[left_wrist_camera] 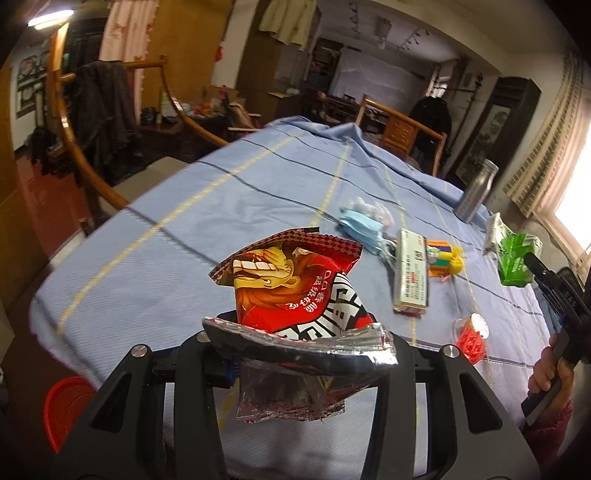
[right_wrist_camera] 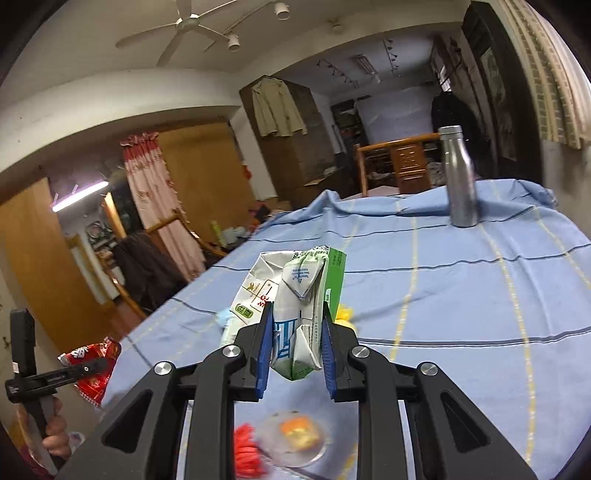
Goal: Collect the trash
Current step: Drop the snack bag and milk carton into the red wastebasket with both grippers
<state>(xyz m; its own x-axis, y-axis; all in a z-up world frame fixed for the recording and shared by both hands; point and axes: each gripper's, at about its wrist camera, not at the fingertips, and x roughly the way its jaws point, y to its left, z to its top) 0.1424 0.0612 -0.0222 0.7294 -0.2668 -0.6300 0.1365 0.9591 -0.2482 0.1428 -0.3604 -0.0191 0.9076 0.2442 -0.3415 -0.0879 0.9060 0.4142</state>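
Left wrist view looks over the left hand-held gripper (left_wrist_camera: 295, 354), whose jaws are closed part-way and pinch a crumpled red snack bag with a silver foil lining (left_wrist_camera: 291, 288), lifted above the bench (left_wrist_camera: 184, 221), which is draped in a pale blue cloth with yellow and dark lines. White Chinese characters run across the bag's red front beside a cartoon figure, but I cannot read them; large black-and-white characters sit lower on it. Further along the cloth lie a bundle of light blue face masks (left_wrist_camera: 364, 227), a long white printed box (left_wrist_camera: 410, 273) whose small text is too fine to read, a small orange, green and yellow toy (left_wrist_camera: 445, 260), a clear round lid beside a red net-like scrap (left_wrist_camera: 471, 334), and a tall upright silver metal bottle (left_wrist_camera: 476, 190). Only this view shows a red round bin (left_wrist_camera: 64, 410) low beside the bench, and the white box in full. Right wrist view shows the right hand-held gripper (right_wrist_camera: 297, 350) with its blue pads pressed on a crushed green and white drink carton (right_wrist_camera: 299, 306), held clear of the cloth; the carton carries a small green mark and red characters that I cannot make out. Only there do a white ceiling fan (right_wrist_camera: 184, 26) and the person's hand (right_wrist_camera: 55, 439) gripping the left handle appear.
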